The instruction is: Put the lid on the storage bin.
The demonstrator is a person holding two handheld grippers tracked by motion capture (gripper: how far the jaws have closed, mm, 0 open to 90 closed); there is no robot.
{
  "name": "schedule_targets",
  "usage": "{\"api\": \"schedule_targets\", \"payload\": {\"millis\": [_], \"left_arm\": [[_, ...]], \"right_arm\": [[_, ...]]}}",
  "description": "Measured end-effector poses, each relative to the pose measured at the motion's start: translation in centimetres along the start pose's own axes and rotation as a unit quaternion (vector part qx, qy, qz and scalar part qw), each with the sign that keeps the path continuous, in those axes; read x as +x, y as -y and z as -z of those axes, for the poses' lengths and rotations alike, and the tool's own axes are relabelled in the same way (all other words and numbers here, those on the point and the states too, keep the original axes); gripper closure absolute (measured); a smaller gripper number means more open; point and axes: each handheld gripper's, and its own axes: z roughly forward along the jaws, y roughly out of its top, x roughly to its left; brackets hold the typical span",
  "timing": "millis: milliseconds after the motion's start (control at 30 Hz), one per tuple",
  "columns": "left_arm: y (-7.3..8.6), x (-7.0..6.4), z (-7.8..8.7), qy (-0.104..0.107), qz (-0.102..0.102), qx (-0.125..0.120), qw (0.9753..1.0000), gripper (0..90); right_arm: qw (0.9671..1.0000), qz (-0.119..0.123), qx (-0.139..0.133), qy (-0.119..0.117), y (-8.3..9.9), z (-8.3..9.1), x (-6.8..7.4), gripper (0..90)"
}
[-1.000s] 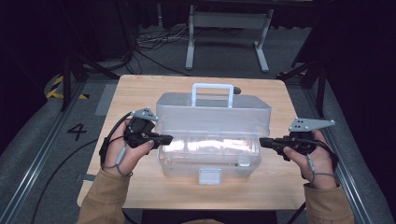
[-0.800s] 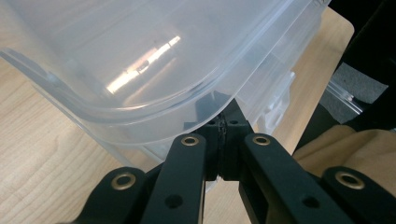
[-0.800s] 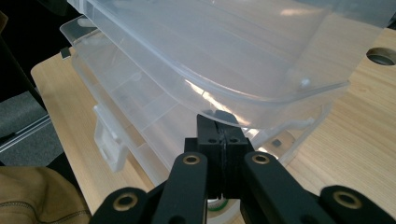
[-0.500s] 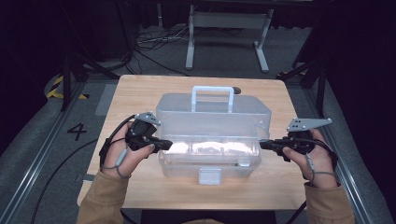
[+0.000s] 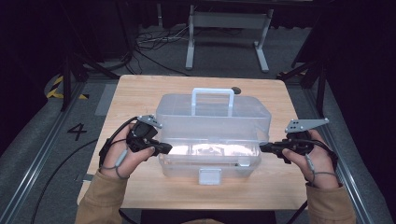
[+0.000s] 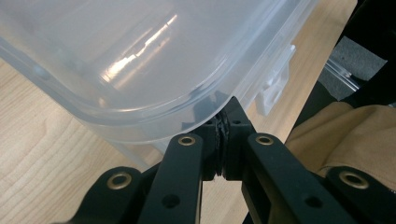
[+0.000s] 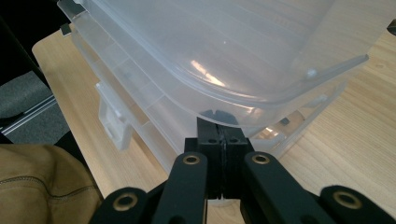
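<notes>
We have the clear plastic toolbox (image 5: 210, 140) in front of us on the wooden table (image 5: 140, 93), and its lid (image 5: 212, 116) now stands raised at the front. A second ago it lay lower over the base (image 5: 210, 161); since then the gap has opened and the tray inside catches the light.

Our left gripper (image 5: 164, 149) has its jaws pressed together, with the tips tucked under the lid's rounded corner rim just ahead of them, as the left gripper view shows (image 6: 224, 128). Our right gripper (image 5: 264, 148) is likewise squeezed shut, its tips under the lid's rim directly in front (image 7: 219, 128). Neither appears to pinch the plastic; both seem to prop the rim from beneath.

The front latch (image 5: 209, 176) hangs free below and between the two grippers. We judge the lifting is well begun: the lid should swing back on its rear hinge, away from both grippers, provided the closed tips do not slip off the smooth rim.
</notes>
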Motion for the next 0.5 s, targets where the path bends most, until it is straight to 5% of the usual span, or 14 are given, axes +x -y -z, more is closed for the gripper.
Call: {"api": "schedule_targets", "payload": {"millis": [500], "left_arm": [[0.17,0.12,-0.17,0.002,-0.003,0.022,0.9998,85.9]], "right_arm": [[0.9998,-0.001,0.022,-0.003,0.14,-0.10,0.06,90.0]]}}
